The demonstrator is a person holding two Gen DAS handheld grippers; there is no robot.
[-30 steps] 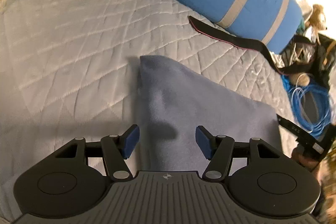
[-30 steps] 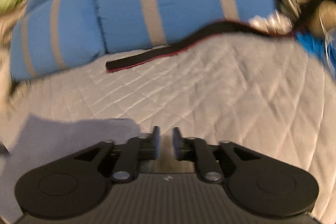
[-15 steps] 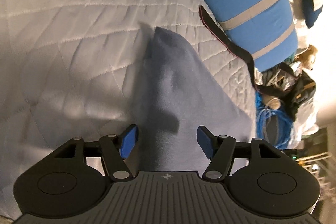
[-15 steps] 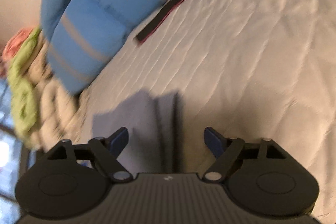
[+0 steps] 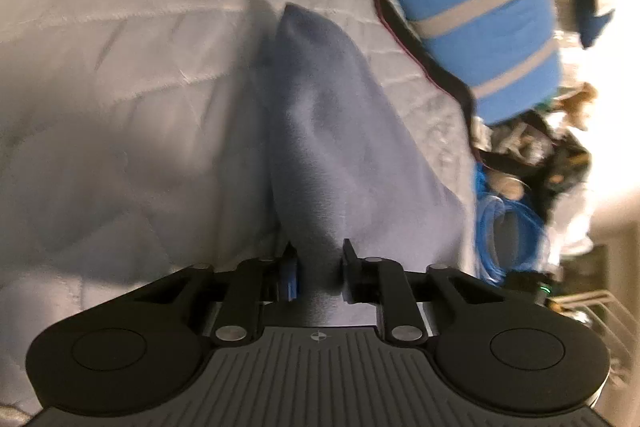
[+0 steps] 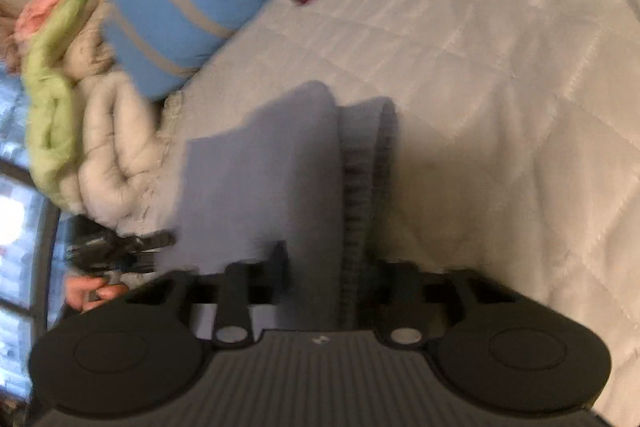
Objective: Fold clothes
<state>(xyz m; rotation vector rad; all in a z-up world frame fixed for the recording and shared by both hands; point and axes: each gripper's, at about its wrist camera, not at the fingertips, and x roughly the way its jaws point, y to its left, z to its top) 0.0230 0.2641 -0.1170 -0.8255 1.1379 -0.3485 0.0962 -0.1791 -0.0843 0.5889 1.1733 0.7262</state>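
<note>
The garment, a grey-blue piece with a ribbed band along one edge, lies on the white quilt, and you have it by two points on its near edge. Your left gripper has just been closing and its jaws now pinch a raised ridge of the cloth between them, so the fabric rises in a tent from the quilt up to your tool. Your right gripper has also just been closing, with the cloth and its ribbed band running between the jaws; the view is blurred, so I cannot tell whether the pads already press on the fabric or only stand around it. Holding the same edge at two places looks like the start of a fold: lifted together, the two hold points would let the edge travel flat over the rest of the piece instead of bunching. Both tools tilt down toward the bed, which suits catching a thin layer off a soft surface. Beyond the garment, a dark strap lies on the quilt against the blue pillows, near the garment's far tip but apart from it, so the fold should not snag it. In the right view your left hand shows at the side, with a heap of pale and green bedding past the pillows.
</note>
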